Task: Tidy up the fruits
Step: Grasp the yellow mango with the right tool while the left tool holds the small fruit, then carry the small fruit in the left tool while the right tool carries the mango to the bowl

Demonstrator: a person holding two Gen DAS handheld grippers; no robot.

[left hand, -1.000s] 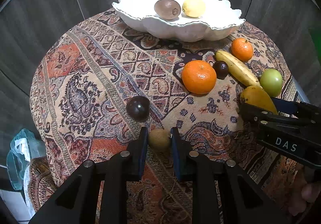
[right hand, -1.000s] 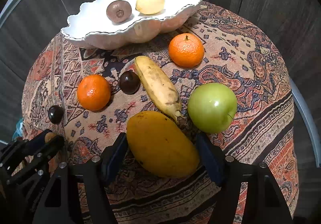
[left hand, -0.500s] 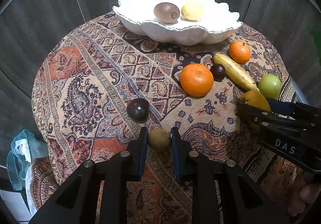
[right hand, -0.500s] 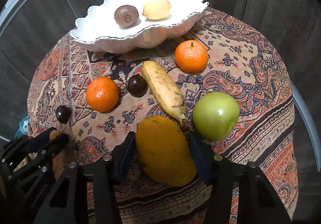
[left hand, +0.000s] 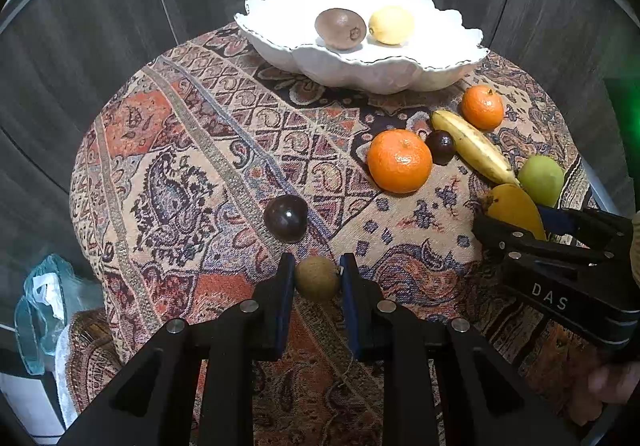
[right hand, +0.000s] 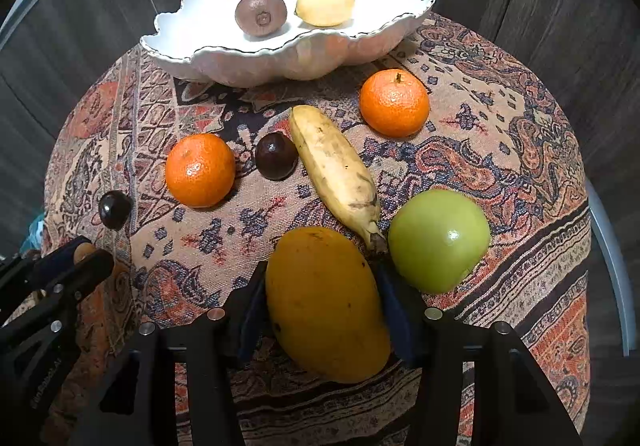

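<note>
1. The left tongs (left hand: 317,278) are closed on a small brownish-green round fruit (left hand: 317,278), both blue pads pressed against its sides just above the patterned cloth (left hand: 192,166) that covers the round bench.
2. The right tongs (right hand: 320,310) have just been closing, and a yellow mango (right hand: 326,304) is now gripped between the pads, one pad on each long side; the mango lies on the cloth.
3. A dark purple round fruit (left hand: 285,218) is seen just beyond the left tongs, apart from the held fruit.
4. A green apple (right hand: 439,240) is found just beside the mango on its right, and the stem end of a banana (right hand: 336,170) lies between the two, close to the mango's far end.
5. A second dark purple fruit (right hand: 276,156) lies right against the banana's left side, with a mandarin (right hand: 200,170) just to its left.
6. Another mandarin (right hand: 394,103) is placed to the right of the banana's far end, near the bowl.
7. A white scalloped bowl (right hand: 280,58) stands at the far edge of the bench; a kiwi (right hand: 261,14) and a lemon (right hand: 325,3) lie side by side in it.
8. In the left wrist view, part of a hand (left hand: 612,382) is seen beneath the right tongs at the right edge.
</note>
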